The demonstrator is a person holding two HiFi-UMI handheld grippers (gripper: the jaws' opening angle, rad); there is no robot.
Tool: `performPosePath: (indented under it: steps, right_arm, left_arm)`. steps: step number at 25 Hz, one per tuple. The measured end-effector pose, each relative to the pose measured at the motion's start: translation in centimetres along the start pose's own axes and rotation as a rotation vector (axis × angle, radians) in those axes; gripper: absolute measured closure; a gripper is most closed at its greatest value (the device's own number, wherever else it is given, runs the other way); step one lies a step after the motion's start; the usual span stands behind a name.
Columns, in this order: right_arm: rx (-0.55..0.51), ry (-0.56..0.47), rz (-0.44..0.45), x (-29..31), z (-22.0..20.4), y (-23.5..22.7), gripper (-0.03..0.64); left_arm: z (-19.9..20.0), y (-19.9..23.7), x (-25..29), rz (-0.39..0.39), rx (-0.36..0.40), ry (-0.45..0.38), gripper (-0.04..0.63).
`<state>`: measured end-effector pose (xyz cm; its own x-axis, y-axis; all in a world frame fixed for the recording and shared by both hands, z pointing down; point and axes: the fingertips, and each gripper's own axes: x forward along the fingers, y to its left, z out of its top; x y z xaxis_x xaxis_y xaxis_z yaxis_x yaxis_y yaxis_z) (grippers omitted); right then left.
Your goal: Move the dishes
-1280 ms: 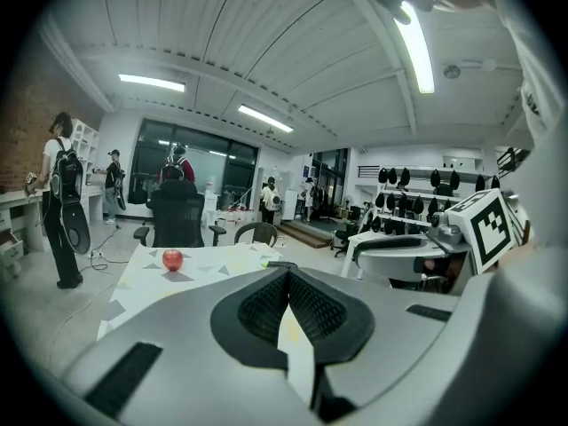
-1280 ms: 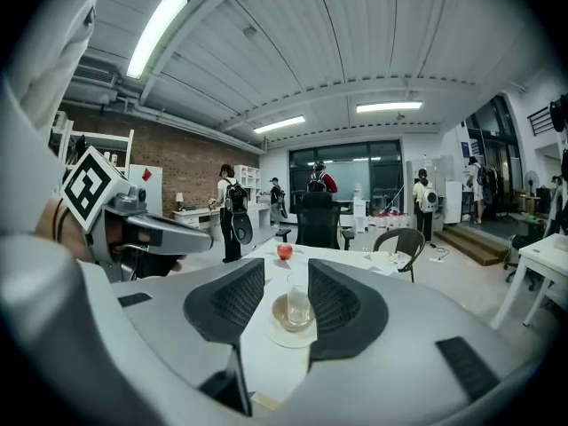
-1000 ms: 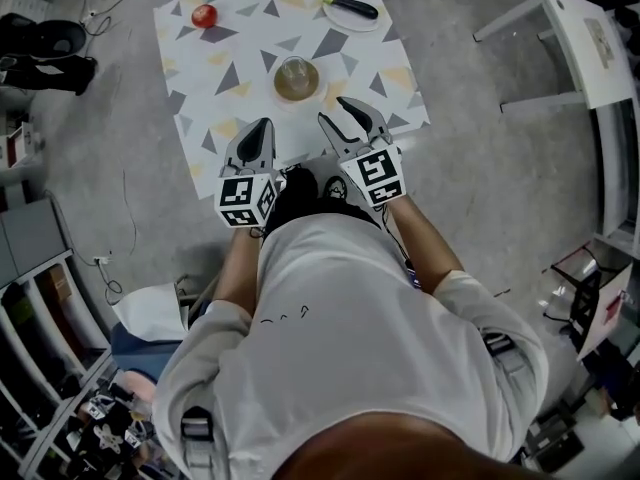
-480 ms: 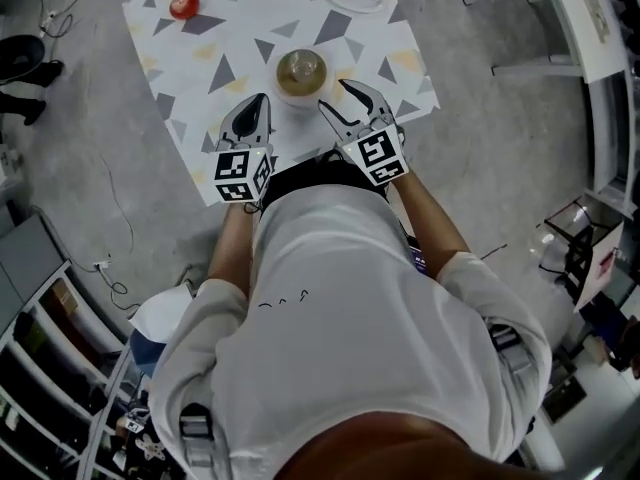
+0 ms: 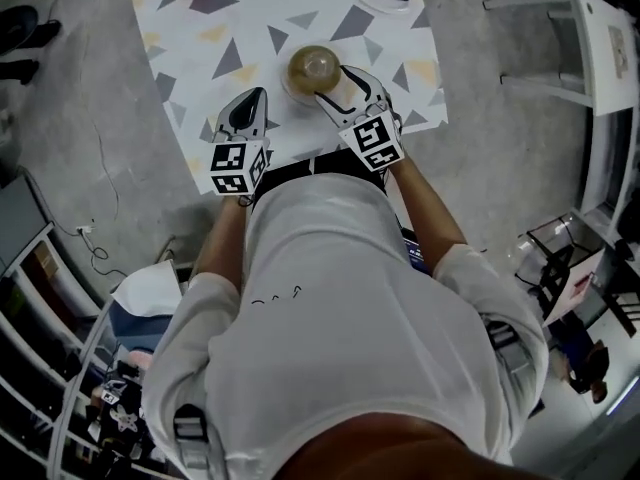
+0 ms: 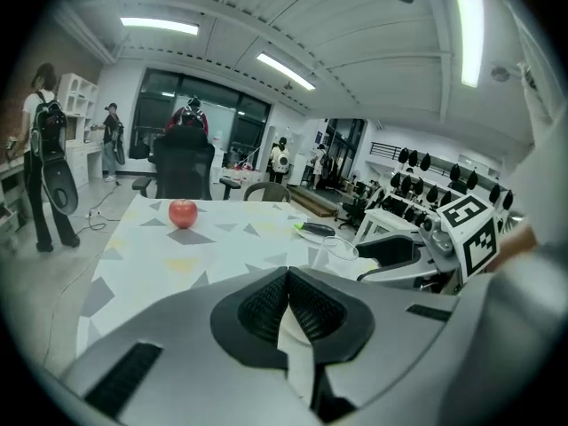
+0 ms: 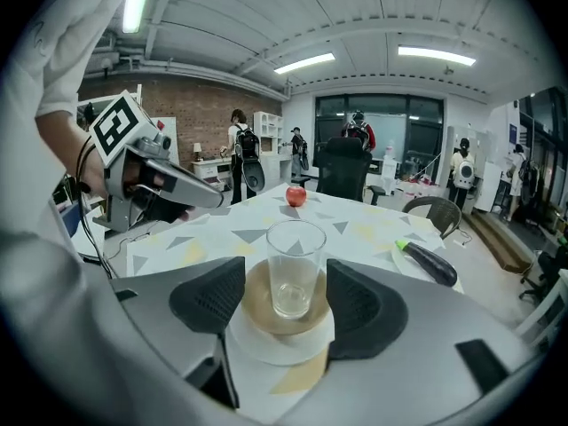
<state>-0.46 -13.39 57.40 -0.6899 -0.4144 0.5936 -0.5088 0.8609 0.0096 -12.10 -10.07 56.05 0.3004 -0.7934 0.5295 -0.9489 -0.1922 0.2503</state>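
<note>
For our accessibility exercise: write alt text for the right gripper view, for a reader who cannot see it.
The open right gripper flanks an empty glass standing on a brown saucer over a white plate. An apple and an eggplant lie beyond.

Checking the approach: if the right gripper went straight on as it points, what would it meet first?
The right gripper, jaws open, would likely meet the clear glass first, standing on the brown dish between them; depth is unclear.

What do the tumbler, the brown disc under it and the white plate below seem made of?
Tumbler: clear glass, likely; what lies behind shows through it. Brown disc: matte, perhaps wood or ceramic; unclear. White plate: smooth, plain, likely ceramic or plastic.
</note>
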Motion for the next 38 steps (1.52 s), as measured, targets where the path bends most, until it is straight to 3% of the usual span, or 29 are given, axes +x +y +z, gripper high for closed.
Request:
performPosePath:
  steps: [12,17,27,38]
  right_arm:
    - [-0.053,0.017,0.203,4.4,0.4,-0.3,0.324]
    - [-0.052,0.019,0.235,5.3,0.4,-0.2,0.328]
    - [-0.06,0.028,0.216,5.0,0.4,0.0,0.342]
    - [-0.013,-0.065,0.142,2.3,4.3,-0.7,0.342]
  left_arm:
    - [-1.7,0.8,-1.2,0.188,-0.133,0.002,0.575]
    - [-2.0,1.0,-2.0,0.233,-0.16,-0.007,0.575]
    - [-2.0,0.4,-2.3,0.22,-0.145,-0.018,0.575]
    - [0.8,-0.5,-0.9,0.138,-0.07,-0.054,0.575]
